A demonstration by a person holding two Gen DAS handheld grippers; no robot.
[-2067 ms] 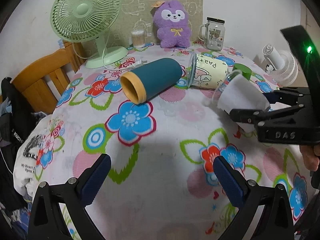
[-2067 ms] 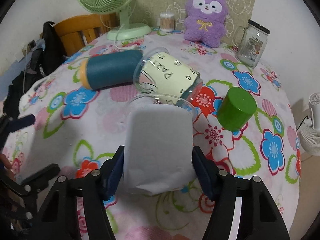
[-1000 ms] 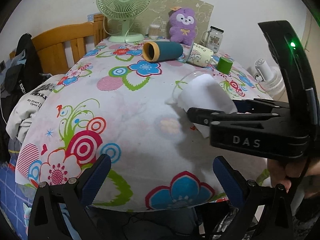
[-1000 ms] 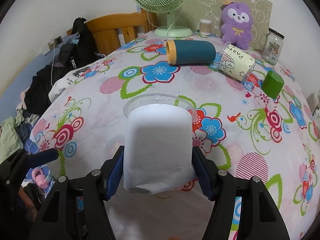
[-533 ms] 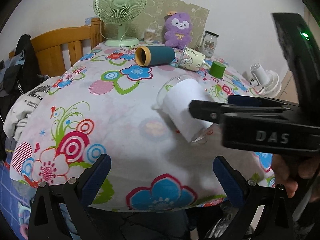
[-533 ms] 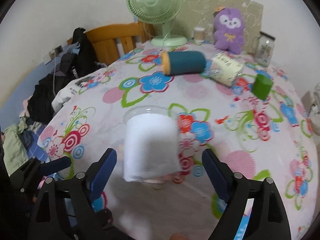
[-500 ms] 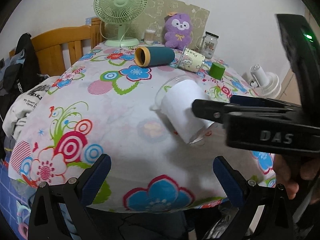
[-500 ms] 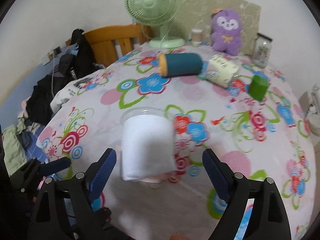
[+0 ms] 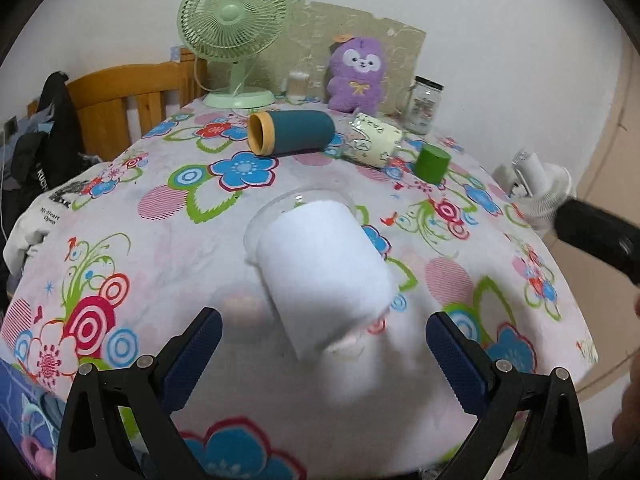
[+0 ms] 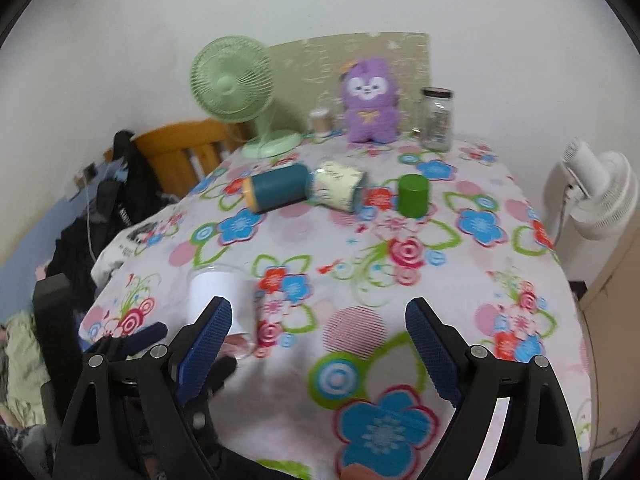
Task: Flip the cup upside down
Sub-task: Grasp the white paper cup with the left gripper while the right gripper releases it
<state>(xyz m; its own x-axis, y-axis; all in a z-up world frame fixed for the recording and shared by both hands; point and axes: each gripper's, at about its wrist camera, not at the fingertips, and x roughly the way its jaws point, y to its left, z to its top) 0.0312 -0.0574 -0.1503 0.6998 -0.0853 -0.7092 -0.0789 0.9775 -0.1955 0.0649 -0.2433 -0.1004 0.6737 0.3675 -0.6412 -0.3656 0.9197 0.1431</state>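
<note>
On the near part of the floral tablecloth (image 9: 168, 240) lies the cup (image 9: 320, 272), clear with a white liner, on its side, rim pointing away. The left gripper (image 9: 322, 344) is spread wide, pads either side of the cup base without touching. The right gripper (image 10: 320, 344) is also wide apart and holds nothing. Farther back lie a teal tumbler (image 9: 292, 132), printed cup (image 9: 374, 144) and green cup (image 9: 431, 163).

"PARTY" runs along the pale paper cup (image 9: 374, 141) lying sideways; "My Heart Open" marks the white cloth (image 9: 48, 214).
</note>
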